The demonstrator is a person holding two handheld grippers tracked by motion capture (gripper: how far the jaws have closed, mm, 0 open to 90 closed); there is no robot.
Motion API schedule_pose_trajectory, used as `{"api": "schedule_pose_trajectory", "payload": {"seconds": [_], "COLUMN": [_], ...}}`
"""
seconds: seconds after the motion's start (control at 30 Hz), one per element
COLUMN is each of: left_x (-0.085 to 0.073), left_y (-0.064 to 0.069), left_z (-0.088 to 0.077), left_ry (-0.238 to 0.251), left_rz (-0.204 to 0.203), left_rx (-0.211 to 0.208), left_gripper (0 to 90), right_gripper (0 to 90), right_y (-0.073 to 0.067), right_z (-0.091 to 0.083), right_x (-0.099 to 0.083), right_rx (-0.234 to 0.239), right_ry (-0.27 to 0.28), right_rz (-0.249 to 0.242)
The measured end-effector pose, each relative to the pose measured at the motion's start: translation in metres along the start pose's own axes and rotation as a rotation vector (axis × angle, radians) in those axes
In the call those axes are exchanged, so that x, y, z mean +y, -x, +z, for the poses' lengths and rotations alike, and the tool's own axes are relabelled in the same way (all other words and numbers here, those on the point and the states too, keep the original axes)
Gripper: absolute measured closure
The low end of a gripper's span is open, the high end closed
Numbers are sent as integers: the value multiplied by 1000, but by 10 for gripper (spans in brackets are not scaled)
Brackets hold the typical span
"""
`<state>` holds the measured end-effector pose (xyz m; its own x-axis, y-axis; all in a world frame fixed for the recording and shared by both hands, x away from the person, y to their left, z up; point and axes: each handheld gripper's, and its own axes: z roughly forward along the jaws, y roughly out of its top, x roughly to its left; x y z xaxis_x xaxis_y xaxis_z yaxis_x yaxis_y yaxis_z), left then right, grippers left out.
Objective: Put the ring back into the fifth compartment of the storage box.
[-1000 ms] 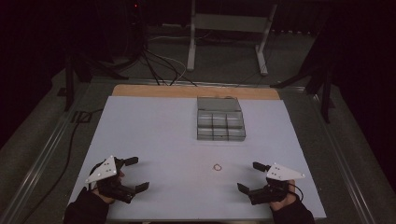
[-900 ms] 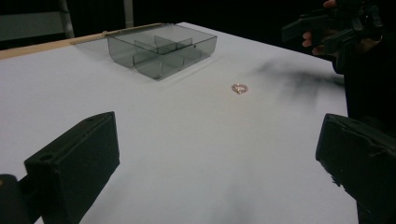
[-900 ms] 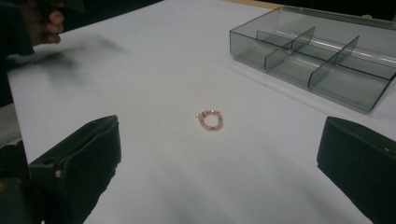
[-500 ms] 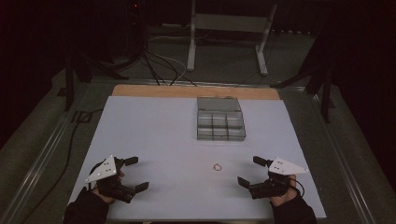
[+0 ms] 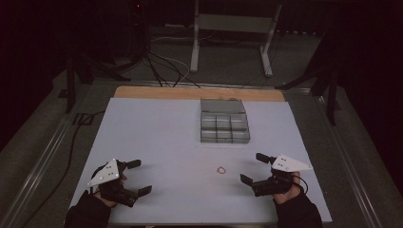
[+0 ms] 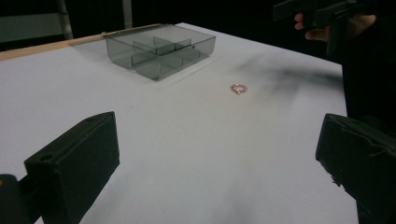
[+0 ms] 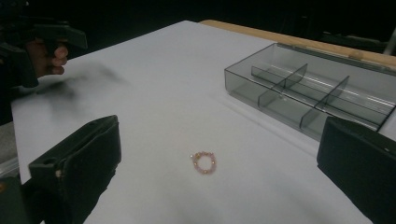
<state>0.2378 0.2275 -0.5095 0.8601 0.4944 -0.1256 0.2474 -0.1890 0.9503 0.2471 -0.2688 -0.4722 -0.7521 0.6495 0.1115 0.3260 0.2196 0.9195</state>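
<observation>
So the right gripper (image 5: 253,168) has crept in a bit over the last second, sliding left across the white table (image 5: 157,137) toward the small pink beaded ring (image 5: 221,169) lying flat there. Not much of a move, but it's clearly the one going for it. Its jaws are spread wide with nothing between them, and from the right gripper view the small pink beaded ring (image 7: 203,162) sits pretty much centred in the gap ahead of them, not touched yet.

The left gripper (image 5: 138,176) hasn't really budged, parked near the front left corner, well apart from the ring, jaws also wide apart and empty.

The smoky clear plastic compartment box (image 5: 224,126) is further back, past the ring, and its cells look empty as far as I can tell. My guess is the ring ends up in one of those.

So lining up is mostly done; next it needs to come down low and pinch something thin lying flush on the surface, which looks fiddly.
</observation>
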Motion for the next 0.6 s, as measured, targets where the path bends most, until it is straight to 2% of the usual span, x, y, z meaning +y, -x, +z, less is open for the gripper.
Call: {"api": "schedule_pose_trajectory", "payload": {"seconds": [0.2, 0.3, 0.37, 0.6], "left_x": [0, 0, 0, 0], "left_y": [0, 0, 0, 0], "left_z": [0, 0, 0, 0], "left_ry": [0, -5, -3, -5], "left_rz": [-1, 0, -2, -2], "left_rx": [-2, 3, 1, -1], "left_gripper": [7, 7, 7, 8], "right_gripper": [0, 0, 0, 0], "right_y": [2, 3, 3, 3], "right_z": [6, 8, 14, 26], "right_x": [6, 9, 14, 17], "right_rx": [17, 33, 56, 79], "right_ry": [-1, 3, -2, -16], "right_rz": [-11, -1, -2, -14]}}
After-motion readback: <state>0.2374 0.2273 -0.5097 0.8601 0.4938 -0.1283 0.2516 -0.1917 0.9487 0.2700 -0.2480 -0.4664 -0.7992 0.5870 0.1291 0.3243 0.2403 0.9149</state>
